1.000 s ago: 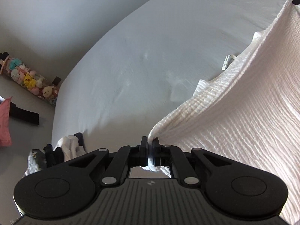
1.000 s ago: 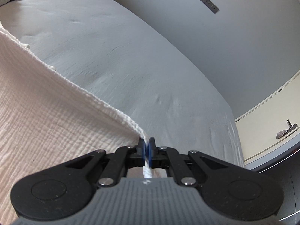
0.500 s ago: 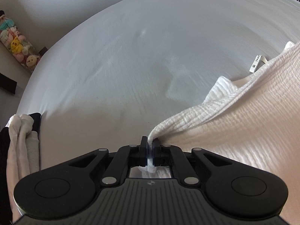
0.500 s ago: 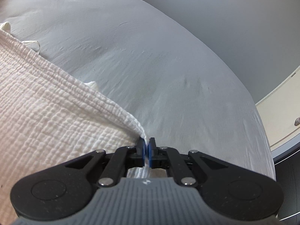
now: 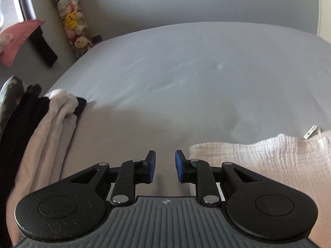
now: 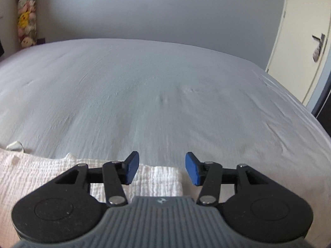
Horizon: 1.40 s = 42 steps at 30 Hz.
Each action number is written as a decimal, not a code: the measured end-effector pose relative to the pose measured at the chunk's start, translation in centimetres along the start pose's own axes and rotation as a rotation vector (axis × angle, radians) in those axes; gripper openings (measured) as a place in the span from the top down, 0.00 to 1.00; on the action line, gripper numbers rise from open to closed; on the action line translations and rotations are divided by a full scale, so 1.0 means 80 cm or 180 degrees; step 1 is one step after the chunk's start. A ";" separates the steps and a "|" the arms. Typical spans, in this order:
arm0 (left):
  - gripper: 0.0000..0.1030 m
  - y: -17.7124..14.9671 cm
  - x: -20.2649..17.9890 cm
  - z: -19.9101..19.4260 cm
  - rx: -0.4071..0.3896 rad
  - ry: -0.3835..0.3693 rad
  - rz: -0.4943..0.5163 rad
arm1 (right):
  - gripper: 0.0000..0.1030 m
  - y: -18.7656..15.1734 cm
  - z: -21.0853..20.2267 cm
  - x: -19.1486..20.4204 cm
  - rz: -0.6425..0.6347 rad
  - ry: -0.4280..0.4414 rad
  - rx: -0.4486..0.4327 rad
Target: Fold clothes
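Both tongs, left (image 5: 165,166) and right (image 6: 162,168), just opened, empty; white garment (image 5: 269,157) beside them may spring unfolded.

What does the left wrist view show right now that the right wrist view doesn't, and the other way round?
Only the left wrist view: the left gripper, jaws open with nothing between them, a pile of folded clothes at the bed's left edge, and a pink cloth hanging beyond it.

Only the right wrist view: the right gripper, jaws open and empty, and a door with its handle.

Both: the white crinkled garment lying on the grey bed sheet, the hanging column of plush toys and the grey wall.
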<state>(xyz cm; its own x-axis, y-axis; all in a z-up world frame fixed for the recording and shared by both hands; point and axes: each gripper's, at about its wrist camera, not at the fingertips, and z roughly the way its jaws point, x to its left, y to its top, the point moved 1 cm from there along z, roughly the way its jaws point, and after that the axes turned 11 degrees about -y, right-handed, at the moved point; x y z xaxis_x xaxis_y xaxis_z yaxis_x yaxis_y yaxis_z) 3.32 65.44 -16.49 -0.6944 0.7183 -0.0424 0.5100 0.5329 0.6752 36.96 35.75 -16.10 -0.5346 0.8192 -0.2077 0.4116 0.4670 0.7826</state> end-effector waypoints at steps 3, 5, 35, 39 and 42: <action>0.76 -0.028 0.012 -0.037 -0.0051 -0.0130 -0.0453 | 0.49 -0.027 -0.031 -0.046 0.0595 0.0091 0.0170; 0.75 -0.054 0.012 -0.058 -0.0059 -0.0123 -0.0597 | 0.50 -0.055 -0.052 -0.061 0.0939 0.0148 0.0266; 0.32 -0.267 0.036 -0.177 0.0153 -0.0784 -0.2923 | 0.39 -0.274 -0.187 -0.146 0.3025 0.0606 0.1176; 0.34 -0.270 0.041 -0.170 0.0103 -0.0846 -0.3048 | 0.45 -0.276 -0.178 -0.139 0.3099 0.0755 0.1203; 0.57 -0.262 0.033 -0.167 0.0119 -0.0776 -0.2858 | 0.66 -0.276 -0.169 -0.134 0.3151 0.0848 0.1229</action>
<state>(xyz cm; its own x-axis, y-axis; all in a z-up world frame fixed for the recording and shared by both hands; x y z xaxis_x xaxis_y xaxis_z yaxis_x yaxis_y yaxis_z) -15.97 50.22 -20.93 -0.7129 0.1016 -0.6938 -0.1478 0.9455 0.2903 23.60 12.13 -23.21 0.0370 0.8127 0.5815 0.9255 -0.2473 0.2867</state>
